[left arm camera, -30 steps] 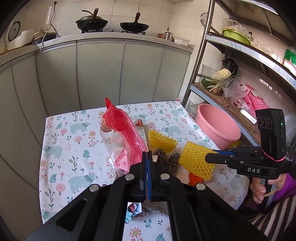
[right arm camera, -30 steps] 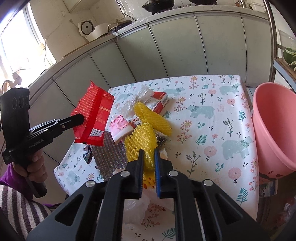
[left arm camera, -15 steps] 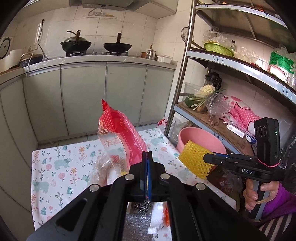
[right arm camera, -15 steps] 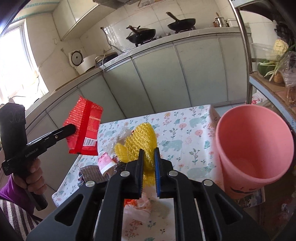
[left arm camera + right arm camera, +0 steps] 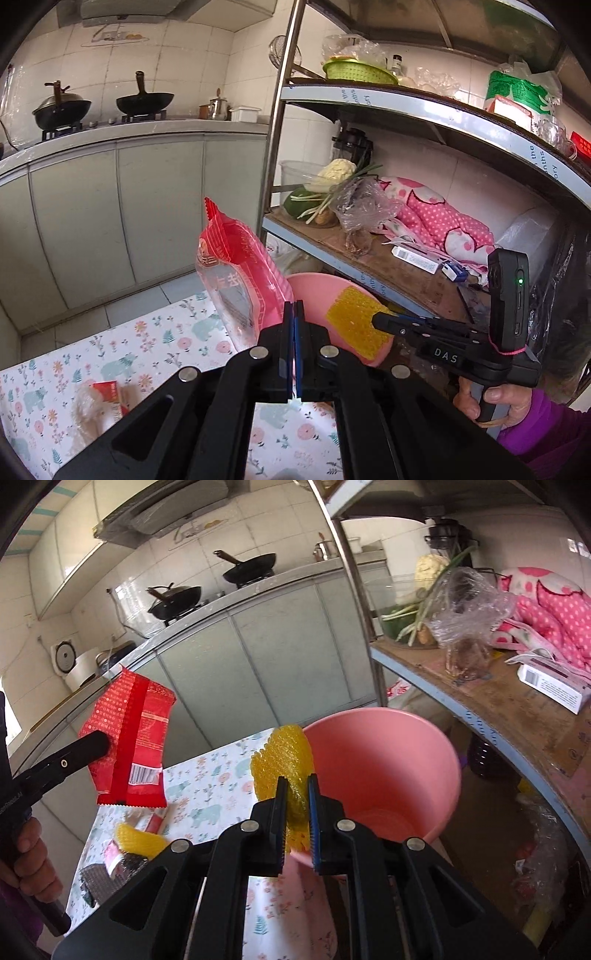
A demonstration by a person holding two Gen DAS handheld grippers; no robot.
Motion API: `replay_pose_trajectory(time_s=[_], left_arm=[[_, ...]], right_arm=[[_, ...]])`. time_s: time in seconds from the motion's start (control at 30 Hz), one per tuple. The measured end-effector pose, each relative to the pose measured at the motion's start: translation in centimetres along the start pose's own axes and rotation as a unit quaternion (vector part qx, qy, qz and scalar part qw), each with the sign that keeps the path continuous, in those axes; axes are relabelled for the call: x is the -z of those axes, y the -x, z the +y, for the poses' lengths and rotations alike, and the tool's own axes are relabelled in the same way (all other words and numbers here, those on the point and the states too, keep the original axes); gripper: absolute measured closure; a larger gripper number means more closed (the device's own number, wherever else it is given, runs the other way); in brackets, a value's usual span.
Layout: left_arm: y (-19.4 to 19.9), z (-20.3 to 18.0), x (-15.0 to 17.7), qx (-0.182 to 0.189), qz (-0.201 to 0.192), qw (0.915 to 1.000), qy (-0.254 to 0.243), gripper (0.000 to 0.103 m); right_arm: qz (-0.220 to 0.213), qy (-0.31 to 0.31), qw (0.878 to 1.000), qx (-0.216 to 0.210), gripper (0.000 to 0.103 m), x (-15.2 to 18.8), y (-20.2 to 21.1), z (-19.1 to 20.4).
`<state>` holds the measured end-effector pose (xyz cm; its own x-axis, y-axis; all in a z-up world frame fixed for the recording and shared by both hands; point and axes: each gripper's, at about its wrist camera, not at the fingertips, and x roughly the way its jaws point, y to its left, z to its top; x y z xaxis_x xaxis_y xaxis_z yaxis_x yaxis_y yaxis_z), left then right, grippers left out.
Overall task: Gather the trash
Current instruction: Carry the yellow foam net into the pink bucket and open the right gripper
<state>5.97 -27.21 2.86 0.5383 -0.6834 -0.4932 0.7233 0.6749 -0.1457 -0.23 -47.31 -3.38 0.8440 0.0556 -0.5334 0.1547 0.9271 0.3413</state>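
My left gripper (image 5: 294, 314) is shut on a red snack bag (image 5: 236, 273) and holds it up above the table, left of the pink bucket (image 5: 317, 291). The bag also shows in the right wrist view (image 5: 131, 742). My right gripper (image 5: 297, 786) is shut on a yellow foam net (image 5: 284, 760) and holds it at the near left rim of the pink bucket (image 5: 388, 768). The net also shows in the left wrist view (image 5: 354, 325), over the bucket.
More trash lies on the floral tablecloth (image 5: 207, 801): another yellow net (image 5: 136, 840), a red-and-white wrapper (image 5: 155, 819), a metallic pad (image 5: 96, 878). A metal shelf rack (image 5: 369, 251) with vegetables and pink cloth stands right of the bucket. Counter cabinets (image 5: 110, 206) run behind.
Both grippers have lifted their loads off the table and swung right toward the pink bucket. The yellow net now hangs at the bucket's rim; the red bag is beside it.
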Motion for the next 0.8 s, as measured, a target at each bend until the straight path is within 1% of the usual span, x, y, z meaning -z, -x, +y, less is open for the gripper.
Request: replay_pose_trajectory(time_s=[0.07,0.2,0.47,0.63,0.73,0.8], left_arm=[[-1.8,-0.9,-0.5,0.008,0.005,0.9999,-0.006,0.103],[-5.2,-2.4,-1.1,0.021,0.016,0.9996,-0.006,0.103],[-10.5,-4.0,-0.6,0.025,0.045,0.9986,-0.011,0.103],[-12.1,-4.0,0.1,0.031,0.066,0.9973,-0.001,0.103],[-12.5,-3.9,0.4,0.027,0.073,0.997,-0.002,0.103],[-12.6,-4.0,0.5,0.023,0.078,0.9967,-0.001,0.098]], right_arm=[[-0.002,-0.004,1.0,0.009,0.092,-0.2,-0.4,-1.0],[-0.003,0.001,1.0,0.03,0.092,-0.2,-1.3,-1.7],[0.008,-0.002,0.999,0.049,0.092,0.2,-2.7,-2.7],[0.014,-0.002,0.998,0.057,0.092,0.5,-3.2,-3.1],[0.016,0.001,0.998,0.062,0.092,0.6,-3.4,-3.1],[0.019,0.0,0.998,0.067,0.09,0.7,-3.6,-3.2]])
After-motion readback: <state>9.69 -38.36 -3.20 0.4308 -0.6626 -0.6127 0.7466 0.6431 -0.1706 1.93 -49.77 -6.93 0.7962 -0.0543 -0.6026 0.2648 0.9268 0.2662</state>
